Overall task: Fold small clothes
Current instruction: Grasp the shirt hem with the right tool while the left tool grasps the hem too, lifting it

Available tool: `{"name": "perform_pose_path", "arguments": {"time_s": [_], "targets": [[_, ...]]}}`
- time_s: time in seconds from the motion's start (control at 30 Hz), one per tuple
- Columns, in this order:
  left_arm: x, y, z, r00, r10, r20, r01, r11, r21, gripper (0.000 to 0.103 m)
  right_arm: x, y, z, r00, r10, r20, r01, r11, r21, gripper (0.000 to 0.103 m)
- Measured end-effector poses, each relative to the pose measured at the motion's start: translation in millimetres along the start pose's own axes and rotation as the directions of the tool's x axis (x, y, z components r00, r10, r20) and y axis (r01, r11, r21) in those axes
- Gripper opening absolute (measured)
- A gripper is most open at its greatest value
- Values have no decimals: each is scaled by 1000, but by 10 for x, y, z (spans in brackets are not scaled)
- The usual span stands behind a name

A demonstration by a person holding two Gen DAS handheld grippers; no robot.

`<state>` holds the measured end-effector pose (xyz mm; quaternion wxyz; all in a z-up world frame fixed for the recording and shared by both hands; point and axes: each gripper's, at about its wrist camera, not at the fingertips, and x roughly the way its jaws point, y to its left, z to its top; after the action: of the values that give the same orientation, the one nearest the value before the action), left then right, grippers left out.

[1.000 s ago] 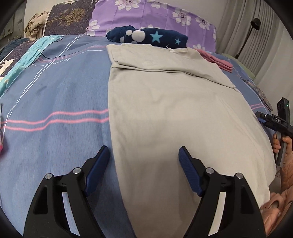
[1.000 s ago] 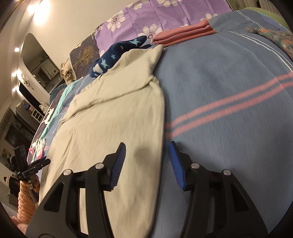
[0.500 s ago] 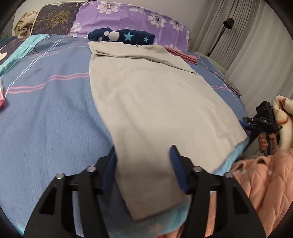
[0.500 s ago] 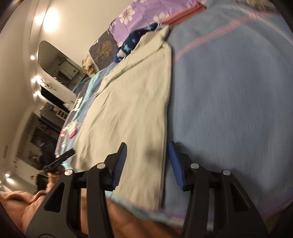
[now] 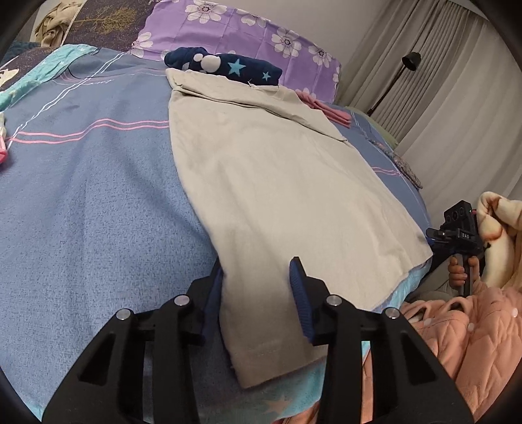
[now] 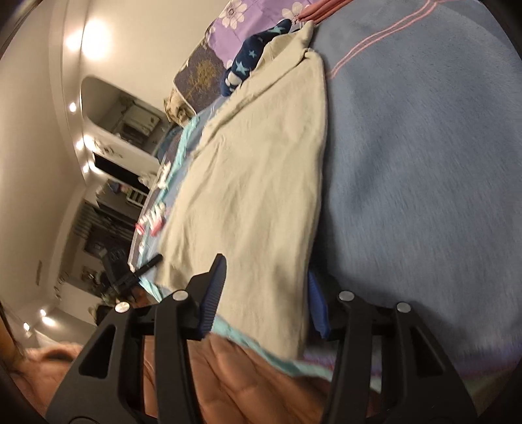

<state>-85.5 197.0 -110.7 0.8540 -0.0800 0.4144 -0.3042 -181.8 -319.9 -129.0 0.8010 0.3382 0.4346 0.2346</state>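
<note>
A beige garment lies flat and lengthwise on the blue striped bedspread, its near hem at the bed's front edge. My left gripper is open, its jaws straddling the garment's near left corner, one finger under the left edge. The garment also shows in the right wrist view. My right gripper is open, its jaws straddling the near right corner, the right finger below the cloth edge. The right gripper's body shows in the left wrist view.
A navy star-patterned garment and folded pink clothes lie at the garment's far end, before purple floral pillows. The person's pink quilted clothing is at the bed's front edge. Curtains hang on the right.
Both grippers drew back from mid-garment to its near hem at the bed's edge. The jaws of each now straddle a near corner. The right wrist view has tilted.
</note>
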Motion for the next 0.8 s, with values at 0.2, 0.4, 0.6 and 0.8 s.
{"name": "perform_pose_path", "arguments": {"time_s": [0.2,0.4,0.6,0.8], "targets": [[57,-40,124,1000,5,23,-4,998,-64,4,184,48,166,999,-19,29,18,999,44,4],[-397,-385,470,972,-88,219,93,996,-12,4,-453,391,511,956,123,266,-118,992,-35,3],[-808,-668,655,901,-221,374,221,974,45,4,-1024,856,545,896,208,392,-140,971,-195,3],[-1300,-1117,345,879,-221,422,189,975,117,5,-1639,1121,80,858,143,494,-3,962,-274,3]]}}
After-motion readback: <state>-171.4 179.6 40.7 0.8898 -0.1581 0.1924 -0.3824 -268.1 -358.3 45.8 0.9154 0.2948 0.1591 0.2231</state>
